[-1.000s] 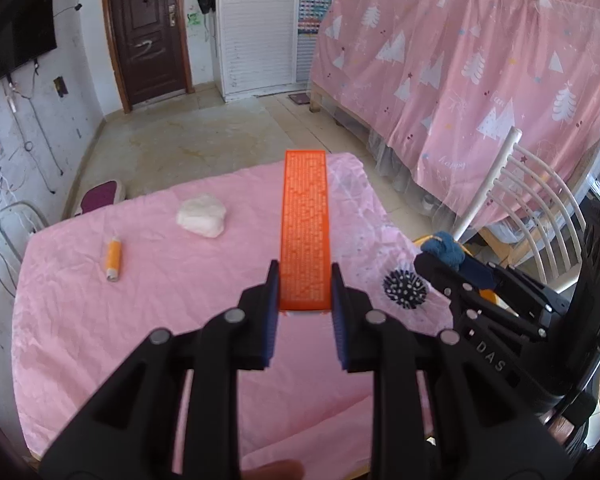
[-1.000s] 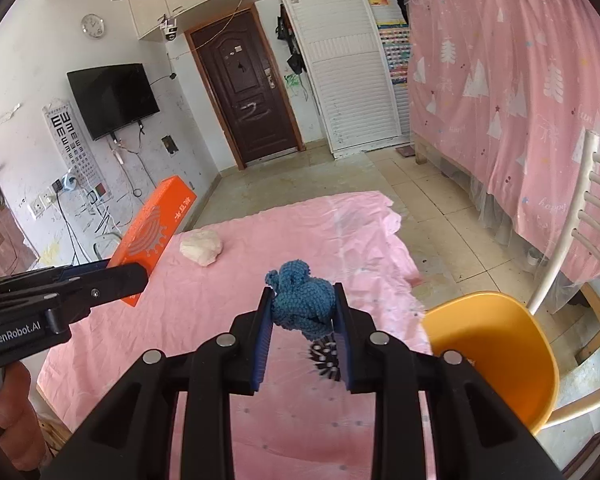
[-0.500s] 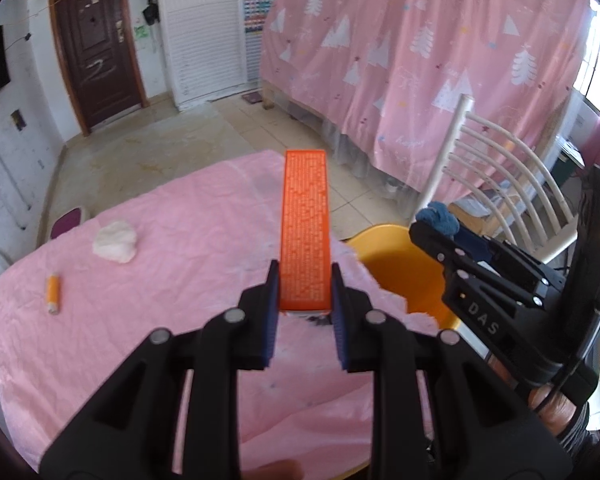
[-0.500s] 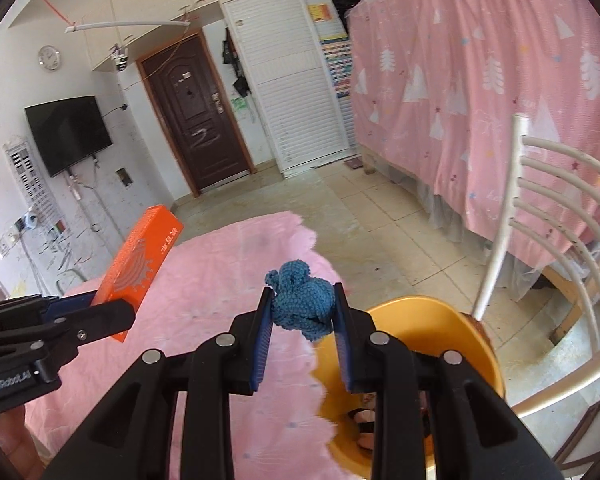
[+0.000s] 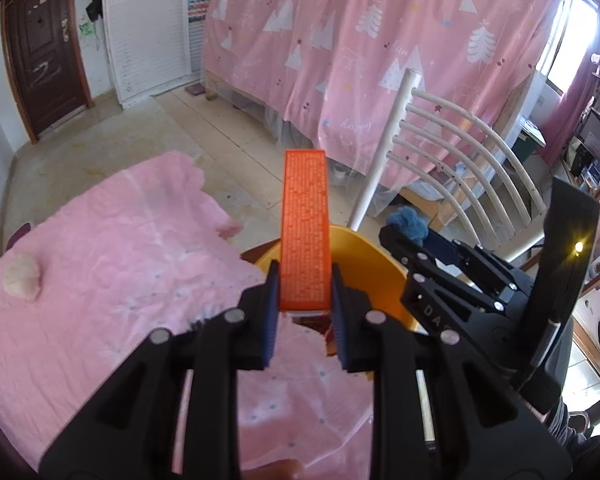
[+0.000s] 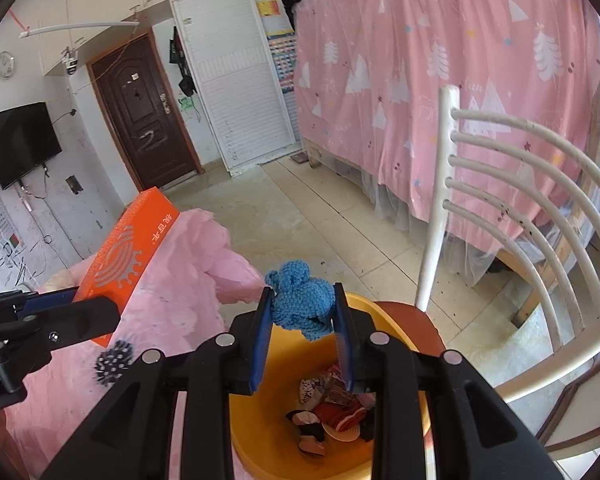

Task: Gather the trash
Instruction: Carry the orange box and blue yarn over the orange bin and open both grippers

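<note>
Bin drop | right gripper (image 6: 302, 312) clamps blue knit ball (image 6: 300, 304) over yellow bin (image 6: 256, 436) | left gripper (image 5: 305, 312) pinches orange box (image 5: 306, 232), its far end over the rim | I centre both before I let go
</note>
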Available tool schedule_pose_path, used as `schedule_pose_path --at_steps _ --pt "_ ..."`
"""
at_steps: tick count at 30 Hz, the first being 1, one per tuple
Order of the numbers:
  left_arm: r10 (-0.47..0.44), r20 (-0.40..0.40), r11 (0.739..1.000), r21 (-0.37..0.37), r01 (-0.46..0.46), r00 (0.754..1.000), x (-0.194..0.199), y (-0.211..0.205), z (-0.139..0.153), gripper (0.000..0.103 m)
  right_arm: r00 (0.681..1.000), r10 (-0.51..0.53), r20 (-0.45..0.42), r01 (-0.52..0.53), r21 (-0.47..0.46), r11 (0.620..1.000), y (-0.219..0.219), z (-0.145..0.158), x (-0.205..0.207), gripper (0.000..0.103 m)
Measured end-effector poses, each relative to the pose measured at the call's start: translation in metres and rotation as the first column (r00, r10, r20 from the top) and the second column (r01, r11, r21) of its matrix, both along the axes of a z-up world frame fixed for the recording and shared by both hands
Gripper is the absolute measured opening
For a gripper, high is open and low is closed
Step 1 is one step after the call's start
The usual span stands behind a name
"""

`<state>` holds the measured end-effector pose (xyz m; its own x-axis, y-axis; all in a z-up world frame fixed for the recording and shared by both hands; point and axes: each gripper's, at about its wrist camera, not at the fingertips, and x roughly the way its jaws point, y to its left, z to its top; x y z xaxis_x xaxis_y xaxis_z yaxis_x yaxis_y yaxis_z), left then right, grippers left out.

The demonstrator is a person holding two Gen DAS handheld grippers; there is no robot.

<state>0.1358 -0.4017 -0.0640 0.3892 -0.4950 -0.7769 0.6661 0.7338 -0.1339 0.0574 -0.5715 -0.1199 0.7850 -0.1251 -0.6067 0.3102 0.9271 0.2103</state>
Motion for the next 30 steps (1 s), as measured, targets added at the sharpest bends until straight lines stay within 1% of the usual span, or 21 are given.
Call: schedule_pose_path --at_steps 2,3,4,5,10,12,13,14,15,16,17,22,30 --pt "-0.014 -0.013 1.0 0.01 0.014 1.0 0.0 -0.006 -0.004 0.023 1.0 -0.011 -0.016 0.012 0.015 1.0 -0.006 -0.006 0.002 0.019" --pt "-0.019 -0.014 1.0 0.012 0.019 1.0 0.0 -0.009 -0.005 0.029 1.0 -0.014 -0.023 0.015 0.02 1.0 -0.009 -0.008 0.003 0.019" --pt "-0.024 -0.017 1.0 0.013 0.024 1.0 0.0 -0.011 -0.006 0.037 0.999 -0.018 -0.03 0.019 0.023 1.0 -0.011 -0.011 0.004 0.019" --pt "-0.027 -0.018 1.0 0.011 0.027 0.999 0.0 -0.012 -0.006 0.04 0.999 -0.022 -0.035 0.023 0.027 0.999 -0.013 -0.013 0.005 0.019" --pt "-0.024 -0.018 1.0 0.011 0.025 1.0 0.002 -0.009 -0.006 0.04 0.998 -0.031 -0.051 0.033 0.031 0.999 -0.017 -0.018 0.008 0.021" --pt "-0.019 -0.021 1.0 0.009 0.019 1.0 0.003 -0.006 -0.005 0.04 0.998 -0.033 -0.052 0.035 0.025 0.999 -0.017 -0.018 0.01 0.025" --pt "-0.014 -0.022 1.0 0.006 0.014 1.0 0.004 -0.003 -0.004 0.04 0.998 -0.035 -0.051 0.036 0.018 0.999 -0.016 -0.017 0.01 0.031" --pt "-0.01 -0.022 1.0 0.004 0.01 1.0 0.006 0.0 -0.003 0.04 0.998 -0.037 -0.049 0.038 0.013 0.999 -0.015 -0.016 0.01 0.04" --pt "-0.005 -0.021 1.0 0.003 0.005 1.0 0.006 0.003 -0.003 0.04 0.998 -0.04 -0.044 0.04 0.006 0.999 -0.013 -0.014 0.01 0.044" --pt "0.001 -0.019 1.0 0.001 -0.001 1.0 0.007 0.007 -0.001 0.04 0.998 -0.041 -0.039 0.041 0.001 0.999 -0.013 -0.013 0.011 0.051" --pt "0.005 -0.016 1.0 -0.001 -0.006 1.0 0.008 0.013 -0.001 0.04 0.998 -0.043 -0.034 0.043 -0.006 0.999 -0.012 -0.01 0.012 0.054" --pt "0.048 -0.003 0.999 -0.02 -0.048 0.999 0.014 0.037 0.009 0.04 1.0 -0.025 -0.019 0.025 -0.036 0.999 0.003 0.003 0.018 0.056" --pt "0.115 0.002 0.992 -0.054 -0.115 0.993 0.024 0.08 0.017 0.04 0.999 0.046 0.003 -0.046 -0.083 0.996 0.046 0.029 0.037 0.057"
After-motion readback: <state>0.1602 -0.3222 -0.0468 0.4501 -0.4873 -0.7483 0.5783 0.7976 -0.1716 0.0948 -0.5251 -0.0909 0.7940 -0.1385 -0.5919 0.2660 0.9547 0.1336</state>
